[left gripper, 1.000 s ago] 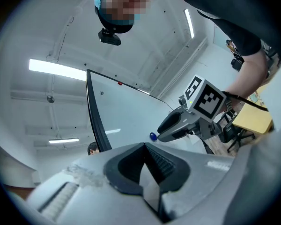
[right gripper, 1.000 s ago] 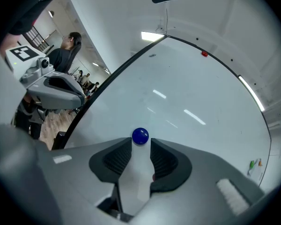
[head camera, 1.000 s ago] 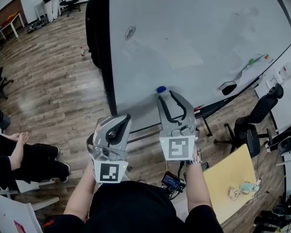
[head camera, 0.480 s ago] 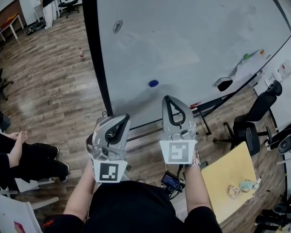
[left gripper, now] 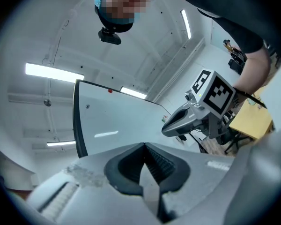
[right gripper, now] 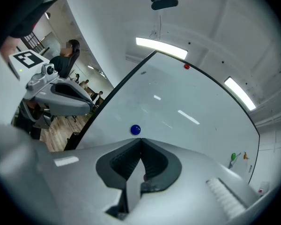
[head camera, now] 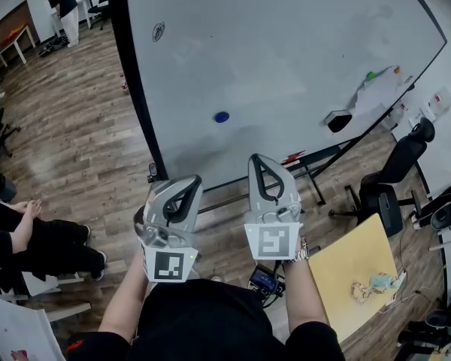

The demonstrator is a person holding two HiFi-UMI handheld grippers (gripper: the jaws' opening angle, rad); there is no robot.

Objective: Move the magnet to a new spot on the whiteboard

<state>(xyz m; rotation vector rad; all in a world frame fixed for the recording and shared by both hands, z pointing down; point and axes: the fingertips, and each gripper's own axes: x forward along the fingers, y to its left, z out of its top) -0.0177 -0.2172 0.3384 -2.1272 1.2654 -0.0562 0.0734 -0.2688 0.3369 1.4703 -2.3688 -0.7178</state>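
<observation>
A small blue magnet (head camera: 222,116) sticks to the big whiteboard (head camera: 286,51), low on its left half; the right gripper view shows the magnet (right gripper: 135,130) just past the jaw tips. My right gripper (head camera: 258,159) is shut with nothing in it and hangs clear of the board, below and right of the magnet. My left gripper (head camera: 193,180) is shut and empty too, off the board's lower left edge. In the left gripper view its tips (left gripper: 144,145) meet, and the right gripper (left gripper: 187,121) shows beside it.
A black eraser (head camera: 337,120) and green (head camera: 370,75) and orange (head camera: 395,70) magnets sit at the board's right. A grey round magnet (head camera: 158,31) is upper left. An office chair (head camera: 391,175) and a yellow tabletop (head camera: 357,277) stand right; a seated person's legs (head camera: 30,239) are left.
The right jaws, open close under the magnet a second ago, have shut empty. Both grippers have drawn back from the board, and the magnet stays on it.
</observation>
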